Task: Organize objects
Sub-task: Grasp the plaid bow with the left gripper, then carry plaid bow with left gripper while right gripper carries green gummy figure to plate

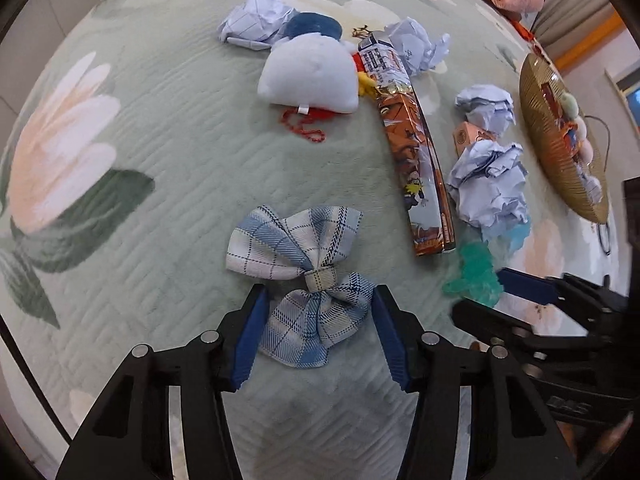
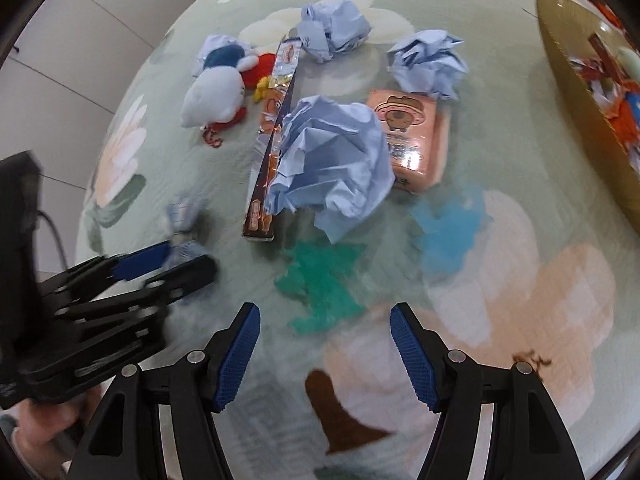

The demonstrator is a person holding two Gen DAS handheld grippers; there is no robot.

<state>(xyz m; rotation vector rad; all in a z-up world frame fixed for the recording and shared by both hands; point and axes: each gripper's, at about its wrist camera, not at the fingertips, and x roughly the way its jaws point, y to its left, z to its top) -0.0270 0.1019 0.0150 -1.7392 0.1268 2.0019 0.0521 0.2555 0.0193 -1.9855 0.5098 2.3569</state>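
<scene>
- Blue-and-white plaid fabric, tied into a bow (image 1: 302, 276), is lying on the pale green quilted bedspread (image 1: 160, 152), and that bow is what I'm placing everything else by.
- The left gripper (image 1: 318, 336) is straddling the bow's near lobe. Its blue pads (image 1: 250, 344) are sitting just outside the cloth on either side, apart, maybe brushing the edges but not squeezing yet as far as I can tell.
- The bow's long axis is running away from the fingers, knot just beyond the tips, so the jaws are crossing its short width. Looks like a straight close should catch it.
- The right gripper (image 2: 325, 354) is hanging off to the bow's right with fingers spread and nothing between them, the crumpled teal plastic scrap (image 2: 320, 284) just ahead of it.
- The left one is clearly nearer the bow.
- Beyond the bow: a long orange printed box (image 1: 416, 152) and crumpled pale-blue paper balls (image 1: 488, 184).
</scene>
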